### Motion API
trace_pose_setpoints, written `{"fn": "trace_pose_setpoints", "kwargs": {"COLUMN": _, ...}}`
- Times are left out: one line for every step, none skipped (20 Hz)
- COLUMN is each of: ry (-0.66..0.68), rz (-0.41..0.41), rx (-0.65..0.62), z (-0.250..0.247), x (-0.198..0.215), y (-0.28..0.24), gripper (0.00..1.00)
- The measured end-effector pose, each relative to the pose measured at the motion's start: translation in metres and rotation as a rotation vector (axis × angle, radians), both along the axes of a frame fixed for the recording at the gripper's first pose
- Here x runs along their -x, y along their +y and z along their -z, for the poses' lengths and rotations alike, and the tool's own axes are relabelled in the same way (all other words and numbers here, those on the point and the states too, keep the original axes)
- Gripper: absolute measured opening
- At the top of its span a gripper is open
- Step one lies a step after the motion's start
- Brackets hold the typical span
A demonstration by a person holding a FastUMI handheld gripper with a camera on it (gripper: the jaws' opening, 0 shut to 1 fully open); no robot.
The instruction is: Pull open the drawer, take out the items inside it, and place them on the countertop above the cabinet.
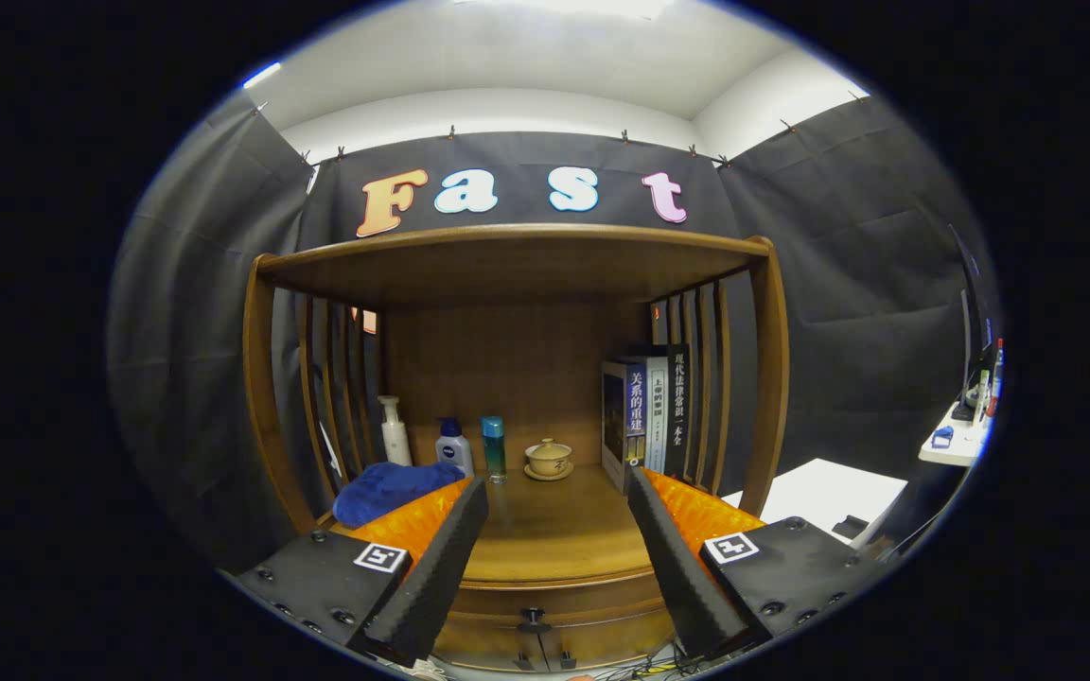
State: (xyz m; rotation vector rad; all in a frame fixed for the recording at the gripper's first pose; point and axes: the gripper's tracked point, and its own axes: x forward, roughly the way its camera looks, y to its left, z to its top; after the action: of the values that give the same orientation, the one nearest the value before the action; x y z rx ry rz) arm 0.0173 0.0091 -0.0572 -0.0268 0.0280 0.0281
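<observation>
My claw (554, 492) sits spread wide with nothing between its fingers, low in the frame in front of the cabinet (517, 274). The drawer (545, 619) is at bottom centre, shut, its knob (533, 617) in the gap between the fingers. Beyond the tips on the countertop (554, 530): a blue cloth (392, 487) at left, three bottles (450, 445) and a lidded cup (548, 459) mid-frame, books (647, 416) at right.
</observation>
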Motion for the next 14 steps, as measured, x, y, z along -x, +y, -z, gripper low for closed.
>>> {"fn": "trace_pose_setpoints", "kwargs": {"ry": -0.001, "rz": 0.002, "rx": 0.0, "z": 0.006, "x": -0.003, "y": -0.001, "gripper": 0.98}}
{"fn": "trace_pose_setpoints", "kwargs": {"ry": -0.003, "rz": 0.004, "rx": 0.002, "z": 0.013, "x": -0.004, "y": -0.002, "gripper": 0.98}}
{"fn": "trace_pose_setpoints", "kwargs": {"ry": -0.003, "rz": 0.007, "rx": 0.006, "z": 0.022, "x": -0.007, "y": -0.003, "gripper": 0.98}}
{"fn": "trace_pose_setpoints", "kwargs": {"ry": -0.003, "rz": 0.007, "rx": 0.01, "z": 0.029, "x": -0.009, "y": -0.004, "gripper": 0.98}}
{"fn": "trace_pose_setpoints", "kwargs": {"ry": -0.004, "rz": 0.002, "rx": 0.007, "z": 0.038, "x": -0.012, "y": -0.003, "gripper": 0.98}}
{"fn": "trace_pose_setpoints", "kwargs": {"ry": -0.007, "rz": -0.009, "rx": -0.005, "z": 0.046, "x": -0.012, "y": -0.001, "gripper": 0.98}}
{"fn": "trace_pose_setpoints", "kwargs": {"ry": -0.009, "rz": -0.024, "rx": -0.02, "z": 0.054, "x": -0.014, "y": 0.0, "gripper": 0.99}}
{"fn": "trace_pose_setpoints", "kwargs": {"ry": -0.012, "rz": -0.031, "rx": -0.035, "z": 0.061, "x": -0.016, "y": 0.001, "gripper": 0.99}}
{"fn": "trace_pose_setpoints", "kwargs": {"ry": -0.013, "rz": -0.031, "rx": -0.041, "z": 0.068, "x": -0.018, "y": -0.002, "gripper": 0.98}}
{"fn": "trace_pose_setpoints", "kwargs": {"ry": -0.014, "rz": -0.027, "rx": -0.039, "z": 0.077, "x": -0.02, "y": -0.005, "gripper": 0.98}}
{"fn": "trace_pose_setpoints", "kwargs": {"ry": -0.014, "rz": -0.024, "rx": -0.031, "z": 0.086, "x": -0.023, "y": -0.009, "gripper": 0.98}}
{"fn": "trace_pose_setpoints", "kwargs": {"ry": -0.012, "rz": -0.023, "rx": -0.022, "z": 0.096, "x": -0.025, "y": -0.011, "gripper": 0.98}}
{"fn": "trace_pose_setpoints", "kwargs": {"ry": -0.005, "rz": -0.026, "rx": -0.022, "z": 0.107, "x": -0.026, "y": -0.011, "gripper": 0.98}}
{"fn": "trace_pose_setpoints", "kwargs": {"ry": 0.006, "rz": -0.029, "rx": -0.023, "z": 0.121, "x": -0.026, "y": -0.012, "gripper": 0.98}}
